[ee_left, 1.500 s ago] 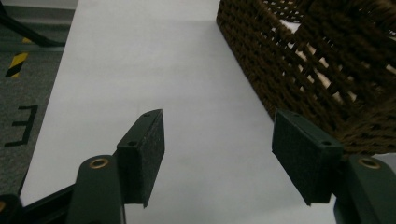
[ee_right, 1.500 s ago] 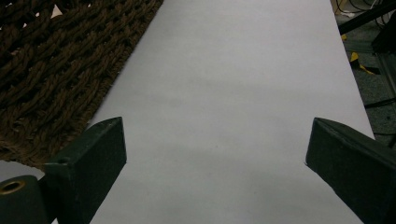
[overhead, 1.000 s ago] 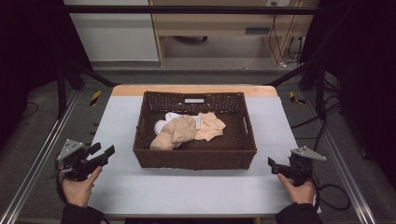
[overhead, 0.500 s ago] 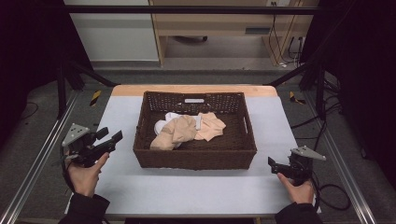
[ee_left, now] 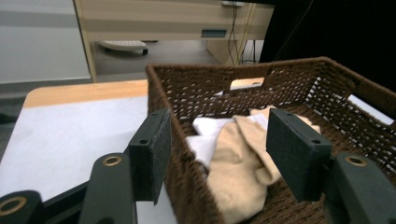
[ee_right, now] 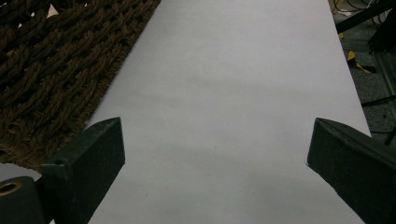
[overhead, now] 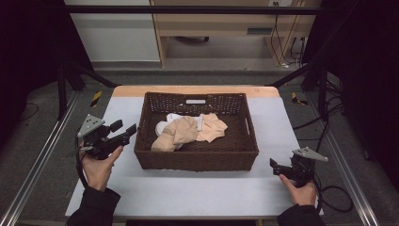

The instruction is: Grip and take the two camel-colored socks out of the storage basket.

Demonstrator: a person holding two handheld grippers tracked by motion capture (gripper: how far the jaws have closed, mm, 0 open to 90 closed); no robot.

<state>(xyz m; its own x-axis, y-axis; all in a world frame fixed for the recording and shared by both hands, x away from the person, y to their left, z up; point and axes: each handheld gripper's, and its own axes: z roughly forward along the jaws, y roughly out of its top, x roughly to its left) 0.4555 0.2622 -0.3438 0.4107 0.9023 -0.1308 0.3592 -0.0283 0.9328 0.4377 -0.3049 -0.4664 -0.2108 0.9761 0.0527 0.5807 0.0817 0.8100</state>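
Now L gripper (overhead: 126,132), jaws apart, straddles left rim of dark-brown woven wicker basket (overhead: 195,157) w/ beige cloth (overhead: 181,133); R gripper (overhead: 274,164) wide open, on white tabletop (overhead: 197,190).

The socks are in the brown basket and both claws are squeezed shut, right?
Not quite. The socks do lie in the brown basket, but the claws are open. The left gripper view shows the left claw with its pads wide apart at the basket's edge, and the right gripper view shows the right claw spread wide over the table.
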